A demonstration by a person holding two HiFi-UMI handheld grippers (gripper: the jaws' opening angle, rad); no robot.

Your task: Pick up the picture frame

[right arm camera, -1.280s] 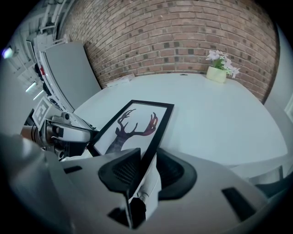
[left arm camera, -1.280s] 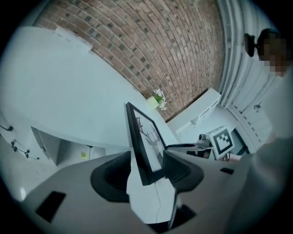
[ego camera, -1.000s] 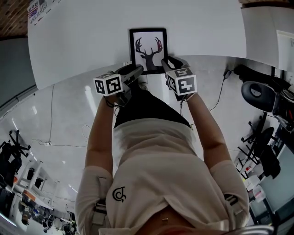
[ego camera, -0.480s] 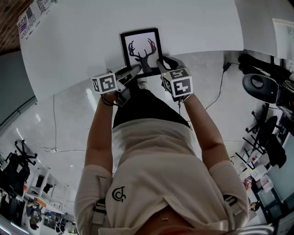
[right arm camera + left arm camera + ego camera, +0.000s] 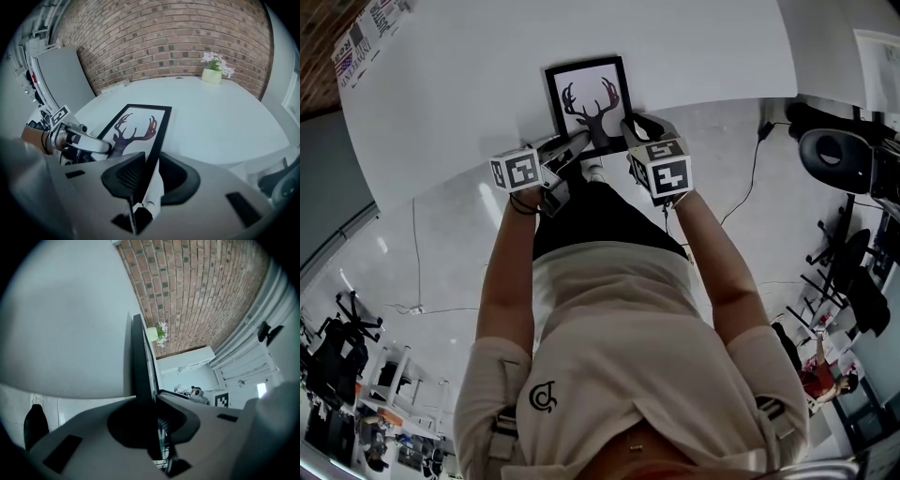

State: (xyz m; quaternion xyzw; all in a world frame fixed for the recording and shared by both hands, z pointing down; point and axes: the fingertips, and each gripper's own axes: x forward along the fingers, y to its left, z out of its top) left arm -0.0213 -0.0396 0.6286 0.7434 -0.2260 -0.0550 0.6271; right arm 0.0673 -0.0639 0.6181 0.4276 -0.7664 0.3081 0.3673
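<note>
A black picture frame (image 5: 589,98) with an antler print lies near the front edge of the white table (image 5: 469,103). My left gripper (image 5: 575,143) has its jaws on the frame's lower left part; they have just been closing on it. In the left gripper view the frame (image 5: 140,357) runs edge-on between the jaws of the left gripper (image 5: 149,401). My right gripper (image 5: 631,127) holds the lower right part; its jaws have also closed a little further. The right gripper view shows the frame (image 5: 136,126) pinched between the two pads of the right gripper (image 5: 150,161).
A small potted plant (image 5: 213,70) stands at the table's far side, before a brick wall (image 5: 164,42). Papers (image 5: 366,33) lie at the table's far left corner. Office chairs (image 5: 830,169) and a floor cable (image 5: 750,183) are to the right. My own legs stand below the table edge.
The left gripper's jaws have closed onto the frame's lower left edge. Both grippers and the frame sit slightly further left in the head view; the right gripper has hardly moved.
</note>
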